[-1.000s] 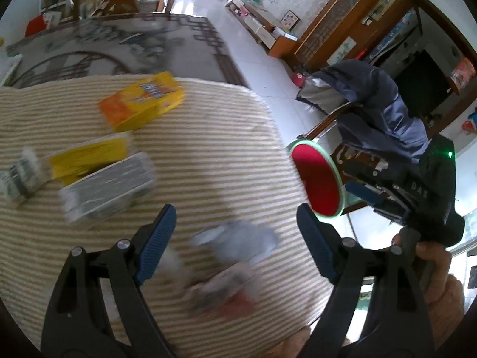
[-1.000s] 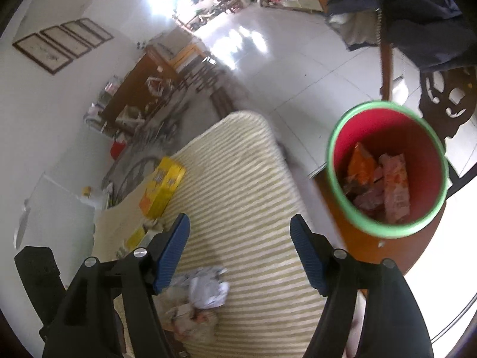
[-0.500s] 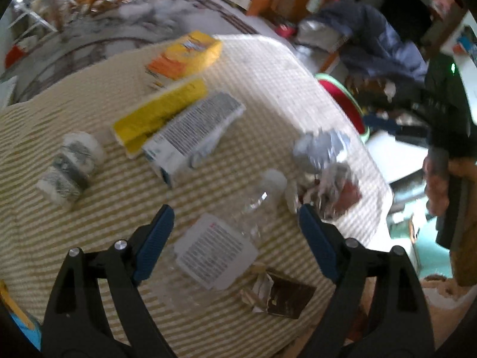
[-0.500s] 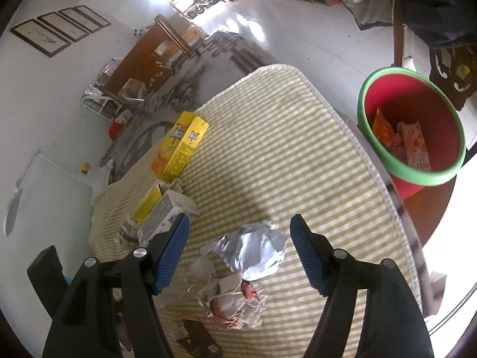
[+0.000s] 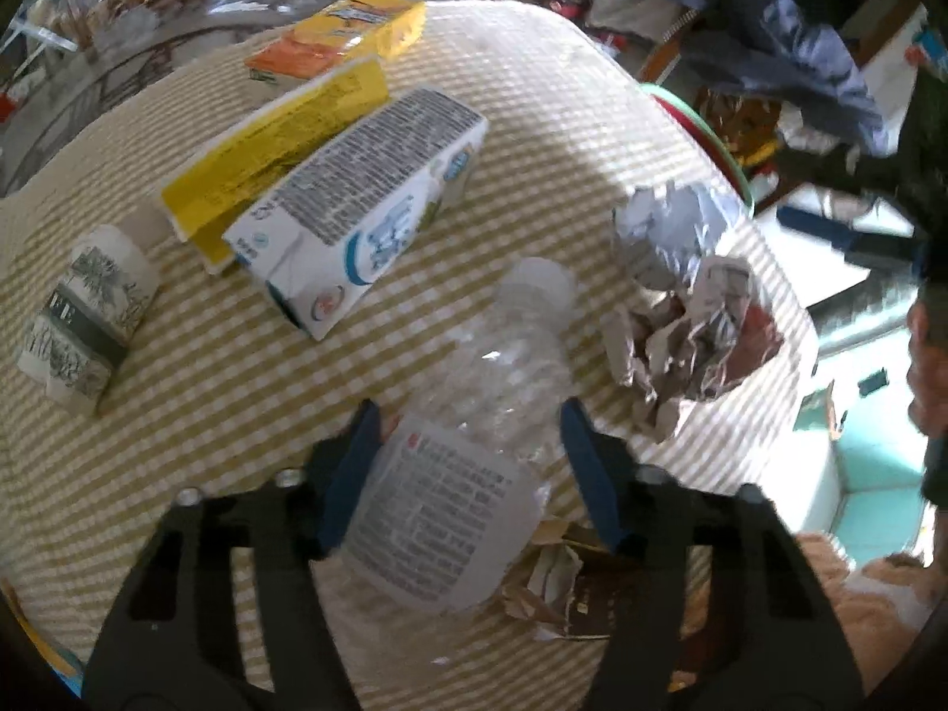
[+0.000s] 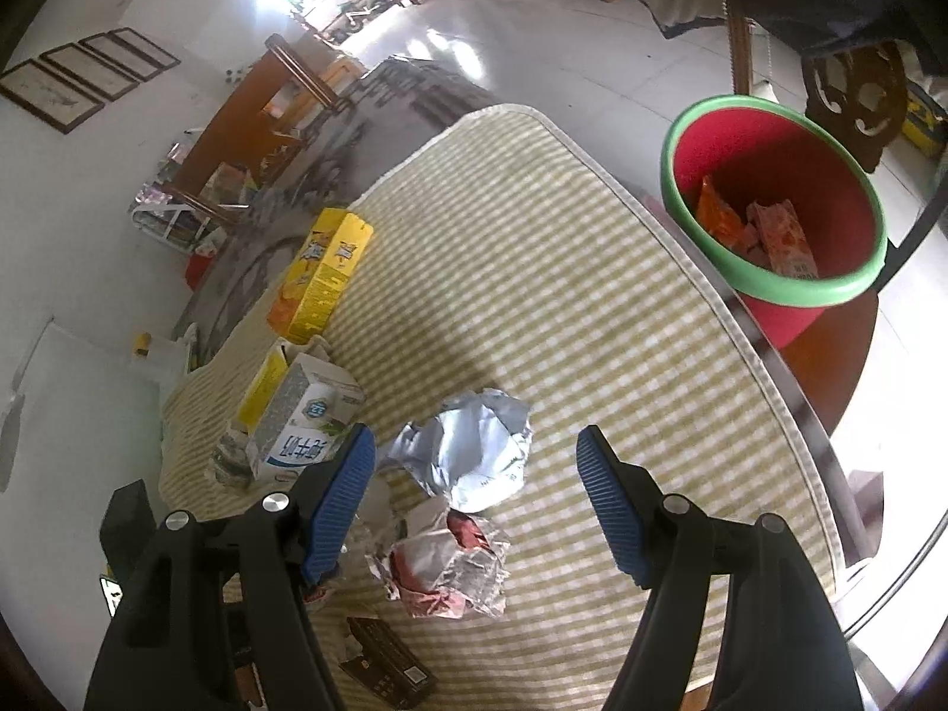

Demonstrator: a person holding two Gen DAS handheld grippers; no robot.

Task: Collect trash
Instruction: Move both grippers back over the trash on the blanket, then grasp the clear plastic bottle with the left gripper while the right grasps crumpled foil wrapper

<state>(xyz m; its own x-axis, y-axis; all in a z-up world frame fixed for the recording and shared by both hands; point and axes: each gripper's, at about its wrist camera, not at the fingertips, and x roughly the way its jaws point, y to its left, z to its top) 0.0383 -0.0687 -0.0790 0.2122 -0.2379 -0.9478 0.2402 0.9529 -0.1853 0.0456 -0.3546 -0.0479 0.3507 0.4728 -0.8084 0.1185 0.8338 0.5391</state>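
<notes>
Trash lies on a yellow checked tablecloth (image 6: 533, 272). My left gripper (image 5: 468, 462) is open, its blue pads on either side of a crushed clear plastic bottle (image 5: 474, 415) with a white label. My right gripper (image 6: 477, 503) is open above a crumpled silver wrapper (image 6: 474, 450) and a crumpled paper wad (image 6: 444, 569); both also show in the left wrist view, the wrapper (image 5: 669, 231) and the wad (image 5: 687, 343). A red bin with a green rim (image 6: 770, 201) stands beyond the table's right edge and holds orange packets.
A white milk carton (image 5: 361, 201), a yellow box (image 5: 272, 154), an orange-yellow box (image 5: 338, 35) and a small printed carton (image 5: 83, 320) lie on the cloth. A dark torn wrapper (image 6: 385, 669) lies near the front edge. A chair with a dark jacket (image 5: 770, 41) stands behind the bin.
Both grippers swung from the bin back over the table and lowered. The left gripper has come down around the plastic bottle. The right one now hovers over the crumpled wrappers.
</notes>
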